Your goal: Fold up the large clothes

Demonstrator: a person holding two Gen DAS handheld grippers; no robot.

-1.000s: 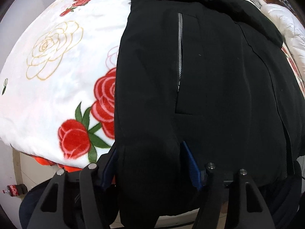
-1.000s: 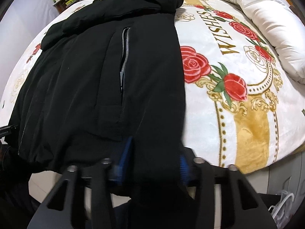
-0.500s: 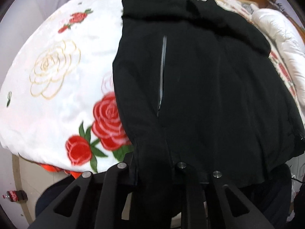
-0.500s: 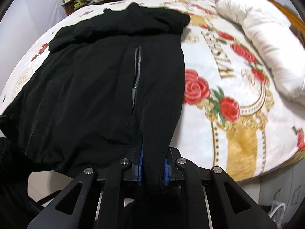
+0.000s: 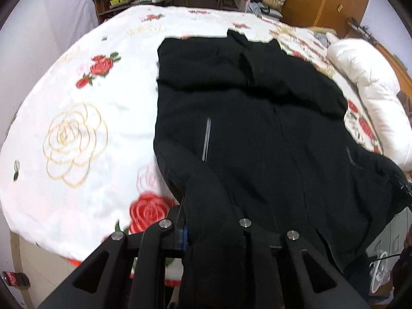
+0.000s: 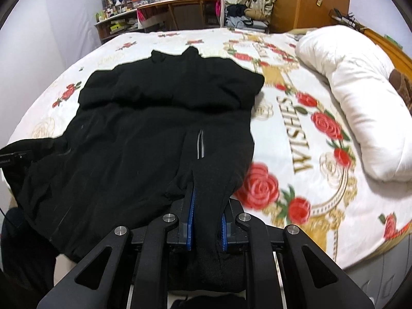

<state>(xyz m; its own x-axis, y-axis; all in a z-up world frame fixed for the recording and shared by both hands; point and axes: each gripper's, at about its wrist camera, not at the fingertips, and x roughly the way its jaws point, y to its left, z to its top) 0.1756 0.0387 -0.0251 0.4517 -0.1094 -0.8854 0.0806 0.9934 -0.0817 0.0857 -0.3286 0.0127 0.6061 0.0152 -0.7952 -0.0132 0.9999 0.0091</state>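
Observation:
A large black jacket (image 5: 257,134) lies spread on the bed, collar at the far end, sleeves folded across its top. It also shows in the right wrist view (image 6: 159,134). My left gripper (image 5: 206,234) is shut on the jacket's near left hem corner and holds it lifted off the bed. My right gripper (image 6: 207,221) is shut on the near right hem corner between its blue pads (image 6: 191,221), also lifted. The left gripper's pads are mostly hidden by the cloth. Each side has a grey pocket zipper (image 6: 199,145).
The bed is covered by a white blanket (image 5: 77,128) with red roses and gold print. A white rolled duvet (image 6: 360,103) lies along the right side. A desk and shelves (image 6: 159,13) stand behind the bed. A wooden wardrobe (image 6: 309,0) is at the back right.
Both grippers closed on the hem corners and rose, lifting the near hem off the bed edge. The views now look from higher and show the whole jacket.

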